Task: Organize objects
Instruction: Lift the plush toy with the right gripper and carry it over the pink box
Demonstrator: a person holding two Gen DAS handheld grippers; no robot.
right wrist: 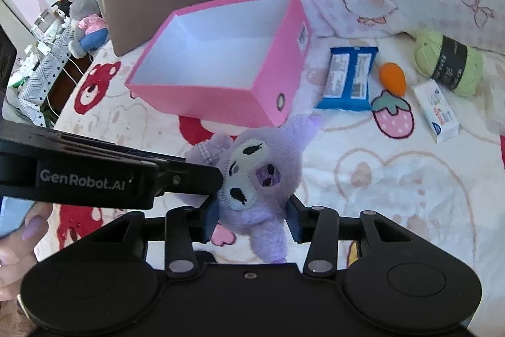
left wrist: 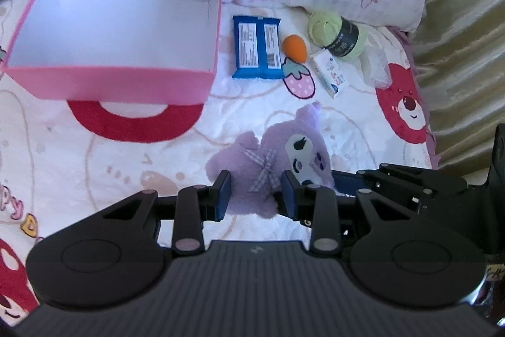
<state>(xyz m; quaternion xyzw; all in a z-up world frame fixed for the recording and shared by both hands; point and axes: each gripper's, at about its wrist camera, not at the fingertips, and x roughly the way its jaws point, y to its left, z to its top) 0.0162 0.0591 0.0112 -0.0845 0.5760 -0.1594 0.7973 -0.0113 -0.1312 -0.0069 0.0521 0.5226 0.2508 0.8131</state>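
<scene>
The purple plush toy (left wrist: 271, 166) looks light, soft and squashy, so it should give under pressure and is best pinched across its thick body or head rather than a floppy ear. It hangs above the bed (left wrist: 94, 166), near the empty pink box (left wrist: 126, 81). The left hand-held gripper (left wrist: 255, 193) pinches its body at the bow, and the right hand-held gripper (right wrist: 252, 218) clamps its head, each set of jaws partly closed on the fur.

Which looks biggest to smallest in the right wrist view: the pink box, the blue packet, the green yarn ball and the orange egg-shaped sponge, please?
1. pink box
2. blue packet and green yarn ball: look alike, unranked
3. orange egg-shaped sponge
</scene>
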